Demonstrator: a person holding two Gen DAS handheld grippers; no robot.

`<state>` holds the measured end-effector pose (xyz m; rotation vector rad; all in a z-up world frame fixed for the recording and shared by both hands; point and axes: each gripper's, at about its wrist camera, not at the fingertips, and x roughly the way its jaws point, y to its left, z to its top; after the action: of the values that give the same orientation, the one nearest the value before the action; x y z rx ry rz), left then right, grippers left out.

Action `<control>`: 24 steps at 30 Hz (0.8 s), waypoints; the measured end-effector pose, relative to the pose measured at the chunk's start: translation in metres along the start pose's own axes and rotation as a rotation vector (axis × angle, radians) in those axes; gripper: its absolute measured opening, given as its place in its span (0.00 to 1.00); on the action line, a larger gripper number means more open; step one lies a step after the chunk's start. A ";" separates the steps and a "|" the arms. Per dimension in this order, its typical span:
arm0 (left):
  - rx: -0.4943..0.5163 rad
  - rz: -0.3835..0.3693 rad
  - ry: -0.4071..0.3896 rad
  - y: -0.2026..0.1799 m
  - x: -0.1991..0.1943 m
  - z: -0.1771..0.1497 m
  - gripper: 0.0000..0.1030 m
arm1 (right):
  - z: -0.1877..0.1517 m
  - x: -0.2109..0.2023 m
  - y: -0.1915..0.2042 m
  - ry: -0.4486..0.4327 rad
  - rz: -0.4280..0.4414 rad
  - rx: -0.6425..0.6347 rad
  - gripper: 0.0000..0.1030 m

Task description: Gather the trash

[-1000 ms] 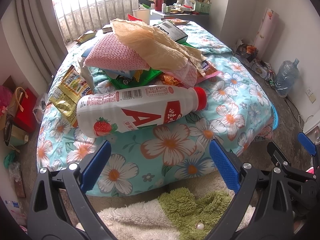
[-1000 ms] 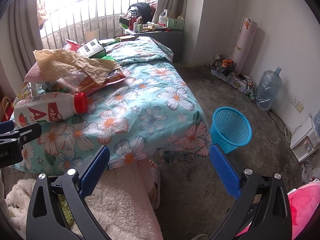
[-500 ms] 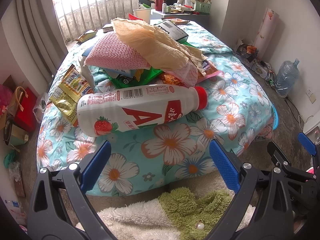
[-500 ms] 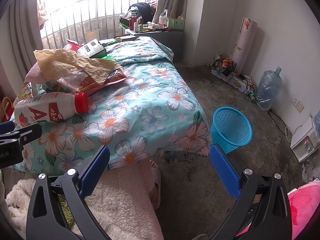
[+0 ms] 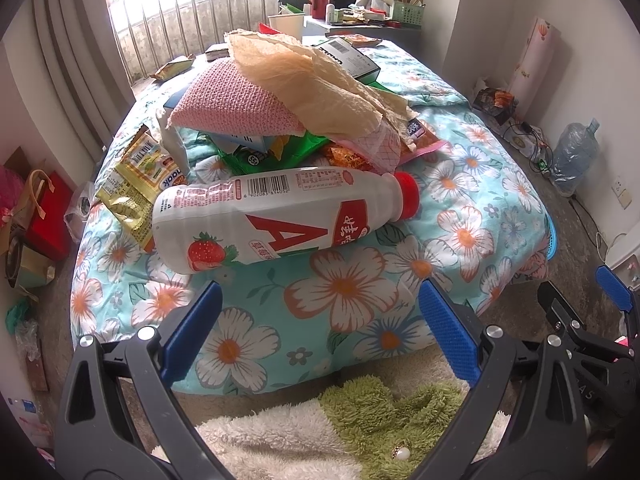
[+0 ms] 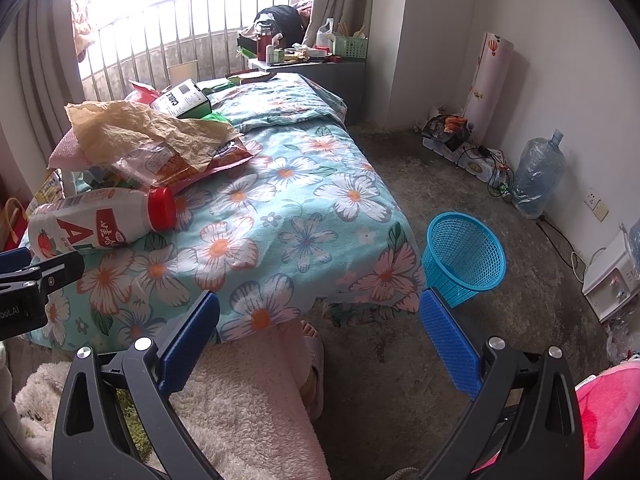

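A white strawberry-milk bottle [image 5: 276,216] with a red cap lies on its side on the floral bed cover [image 5: 460,184], just beyond my left gripper [image 5: 320,328], which is open and empty. The bottle also shows in the right wrist view [image 6: 100,222]. Behind it is a pile of trash: crumpled tan paper [image 5: 312,76], a pink knitted cloth [image 5: 228,104], green and orange snack wrappers [image 5: 280,148], and yellow packets [image 5: 136,176]. My right gripper [image 6: 320,336] is open and empty, over the floor near a blue mesh wastebasket [image 6: 464,256].
A cable box [image 5: 348,56] lies at the pile's far side. A water jug [image 6: 536,176], cables and a paper roll line the right wall. Bags [image 5: 40,216] stand left of the bed. A fluffy robe [image 6: 248,408] and a slippered foot are below the grippers.
The left gripper has crept slightly closer to the bottle. The right gripper has barely moved. Both stay open.
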<state>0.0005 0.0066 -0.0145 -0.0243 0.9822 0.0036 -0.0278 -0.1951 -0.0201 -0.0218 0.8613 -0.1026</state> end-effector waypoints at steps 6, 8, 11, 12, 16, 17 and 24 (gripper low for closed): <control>-0.010 -0.071 -0.028 0.014 0.007 0.006 0.92 | 0.010 0.007 -0.001 -0.041 0.032 0.036 0.95; -0.010 -0.110 -0.077 0.020 0.003 0.010 0.92 | 0.016 0.007 -0.002 -0.074 0.047 0.057 0.95; -0.013 -0.168 -0.190 0.033 -0.005 0.015 0.92 | 0.029 0.005 -0.001 -0.150 0.080 0.083 0.95; -0.016 -0.186 -0.237 0.039 -0.009 0.017 0.92 | 0.034 0.005 0.002 -0.177 0.087 0.084 0.95; -0.051 -0.263 -0.397 0.066 -0.018 0.026 0.92 | 0.060 0.004 0.020 -0.242 0.173 0.037 0.95; -0.069 -0.275 -0.427 0.074 -0.020 0.028 0.92 | 0.067 0.006 0.026 -0.241 0.208 0.022 0.95; -0.137 -0.254 -0.477 0.109 -0.014 0.043 0.92 | 0.112 0.047 0.074 -0.105 0.514 0.029 0.95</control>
<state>0.0273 0.1163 0.0187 -0.2623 0.4953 -0.1505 0.0933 -0.1289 0.0126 0.2186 0.7373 0.3652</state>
